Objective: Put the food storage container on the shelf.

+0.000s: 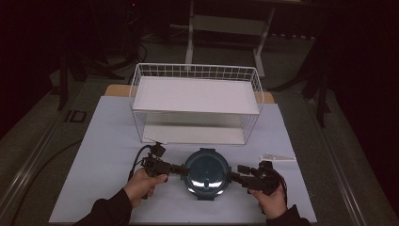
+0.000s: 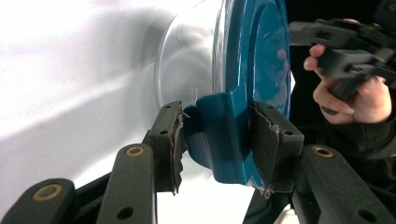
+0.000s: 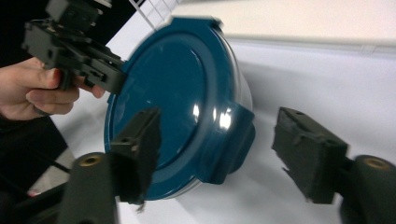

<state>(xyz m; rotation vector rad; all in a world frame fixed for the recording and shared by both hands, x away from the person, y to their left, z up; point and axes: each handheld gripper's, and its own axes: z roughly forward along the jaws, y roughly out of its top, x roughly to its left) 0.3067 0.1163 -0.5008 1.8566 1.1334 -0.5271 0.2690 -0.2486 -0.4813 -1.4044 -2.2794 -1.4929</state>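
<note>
A round clear glass container (image 1: pixel 206 186) with a teal clip-on lid (image 1: pixel 206 170) sits near the table's front edge. My left gripper (image 1: pixel 182 169) comes at it from the left and is shut on the lid's left clip tab (image 2: pixel 219 140), which sits between the pads of my left gripper (image 2: pixel 219 116). My right gripper (image 1: pixel 235 176) is at the container's right side. In the right gripper view my right gripper (image 3: pixel 222 128) is open, its jaws straddling the right clip tab (image 3: pixel 231 142) without touching it. The glass bowl (image 2: pixel 187 60) shows under the lid (image 2: pixel 257 56).
A white wire basket shelf (image 1: pixel 195 96) stands behind the container at mid-table. A small clear flat piece (image 1: pixel 278 157) lies on the white tabletop (image 1: pixel 103 155) to the right. Dark floor and furniture legs surround the table.
</note>
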